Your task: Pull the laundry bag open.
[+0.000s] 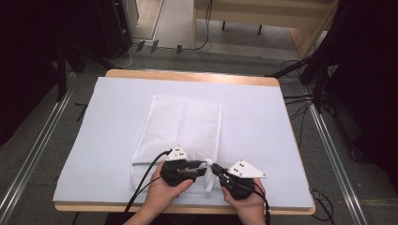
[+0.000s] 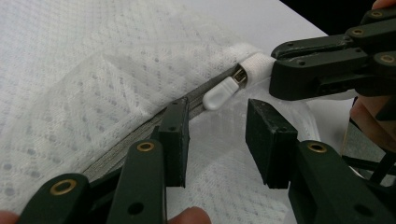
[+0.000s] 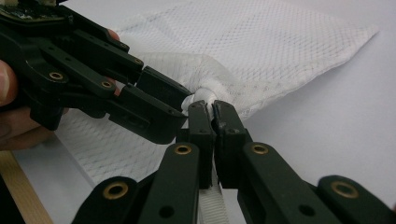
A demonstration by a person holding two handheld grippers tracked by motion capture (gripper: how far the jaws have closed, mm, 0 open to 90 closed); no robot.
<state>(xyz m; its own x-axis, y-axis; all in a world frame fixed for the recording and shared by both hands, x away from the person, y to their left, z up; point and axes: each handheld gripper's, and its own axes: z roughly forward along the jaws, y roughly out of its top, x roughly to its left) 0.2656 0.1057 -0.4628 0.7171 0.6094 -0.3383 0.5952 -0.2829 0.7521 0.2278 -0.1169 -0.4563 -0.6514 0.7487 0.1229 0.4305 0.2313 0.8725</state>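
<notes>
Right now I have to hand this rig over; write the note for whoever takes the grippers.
Right gripper: shut on the white tab at the zipper's end, at the near corner of the mesh bag.
Left gripper: open, jaws either side of the zipper pull, not yet gripping it.
Bag lies flat on the white sheet; zipper looks closed.
Done: bag end pinned. Left: likely close on the pull and draw it along the zipper.

White mesh cloth bag (image 1: 180, 136) — matt; glossy plastic zipper pull (image 2: 222, 92); wooden table (image 1: 187, 76).
</notes>
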